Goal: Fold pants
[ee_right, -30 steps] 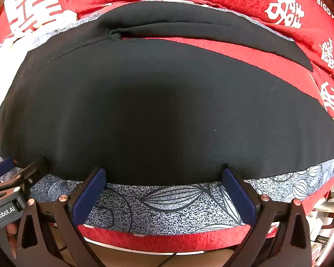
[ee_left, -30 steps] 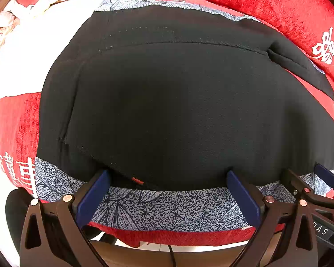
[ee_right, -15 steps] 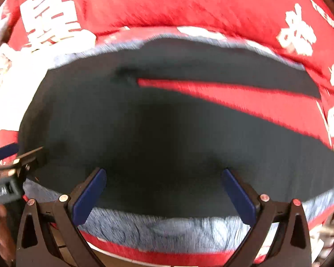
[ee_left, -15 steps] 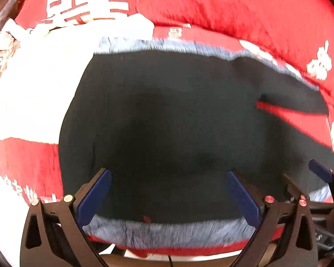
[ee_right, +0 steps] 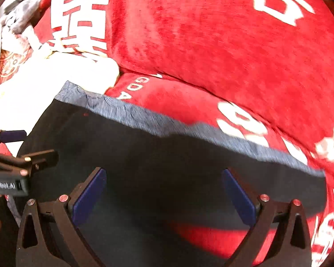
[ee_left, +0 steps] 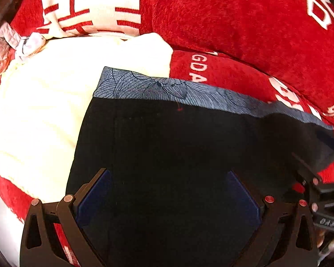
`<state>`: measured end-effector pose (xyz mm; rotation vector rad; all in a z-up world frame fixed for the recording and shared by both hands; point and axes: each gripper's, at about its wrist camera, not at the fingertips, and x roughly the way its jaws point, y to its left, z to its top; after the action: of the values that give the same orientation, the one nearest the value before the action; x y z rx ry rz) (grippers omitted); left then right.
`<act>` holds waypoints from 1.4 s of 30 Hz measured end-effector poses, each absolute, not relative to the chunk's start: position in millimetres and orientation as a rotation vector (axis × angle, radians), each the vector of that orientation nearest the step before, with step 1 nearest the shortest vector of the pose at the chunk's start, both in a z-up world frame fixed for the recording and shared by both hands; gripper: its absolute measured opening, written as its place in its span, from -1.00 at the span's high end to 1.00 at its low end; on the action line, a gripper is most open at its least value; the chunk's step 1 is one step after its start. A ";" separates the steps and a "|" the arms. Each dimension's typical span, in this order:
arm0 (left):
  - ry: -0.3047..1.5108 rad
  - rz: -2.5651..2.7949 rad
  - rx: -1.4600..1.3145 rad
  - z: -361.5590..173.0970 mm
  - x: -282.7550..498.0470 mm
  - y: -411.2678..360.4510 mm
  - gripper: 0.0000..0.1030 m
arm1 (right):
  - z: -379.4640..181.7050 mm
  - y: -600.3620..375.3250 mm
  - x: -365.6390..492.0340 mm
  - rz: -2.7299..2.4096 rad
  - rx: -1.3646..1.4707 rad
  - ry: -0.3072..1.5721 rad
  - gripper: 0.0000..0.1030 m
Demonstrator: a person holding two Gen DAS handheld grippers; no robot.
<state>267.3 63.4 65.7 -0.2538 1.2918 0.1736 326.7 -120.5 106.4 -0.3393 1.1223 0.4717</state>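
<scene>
Pants (ee_left: 178, 166) now folded over on red sofa (ee_left: 245, 33).

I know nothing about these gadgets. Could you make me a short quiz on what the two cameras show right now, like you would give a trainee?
1. True or false: the left hand-held gripper has its two fingers spread wide apart.
2. Multiple choice: the band along the far edge of the black pants is
A. plain white
B. blue-grey with a leaf pattern
C. yellow stripes
3. Fill in: the pants lie on a ___ blanket with white lettering.

Key
1. True. The right hand-held gripper is spread the same way, over the black cloth.
2. B.
3. Red. A cream-white cloth lies beside the pants in the left wrist view.
</scene>
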 end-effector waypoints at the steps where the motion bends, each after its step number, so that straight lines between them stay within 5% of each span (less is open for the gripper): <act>1: 1.300 0.174 -0.257 62.3 271.0 66.3 -1.00 | 102.0 -114.2 335.1 0.507 -0.358 1.127 -1.00; 11: 1.323 0.130 -0.238 50.4 283.4 69.0 -1.00 | 39.2 -60.8 390.4 0.847 -0.607 1.239 -1.00; 21: 1.325 0.072 -0.252 44.8 292.4 70.8 -1.00 | 16.1 -63.3 403.5 1.074 -0.529 1.306 -0.94; 23: 1.332 0.074 -0.274 41.6 294.5 73.2 -1.00 | 21.1 -63.0 400.9 1.110 -0.514 1.313 -0.67; 25: 1.333 0.076 -0.305 39.4 297.5 76.0 -1.00 | 29.9 -63.5 390.3 1.155 -0.511 1.307 0.12; 31: 1.318 0.107 -0.454 46.6 304.8 96.3 -1.00 | 54.4 -64.6 356.0 1.054 -0.648 1.170 0.78; 42: 1.394 0.237 -0.678 25.7 362.6 114.9 -1.00 | 92.6 -66.8 298.5 0.958 -0.733 0.896 0.83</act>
<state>362.6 114.9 25.7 -0.6776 1.3936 0.2365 298.5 -66.8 92.6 -0.7333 0.8959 0.9584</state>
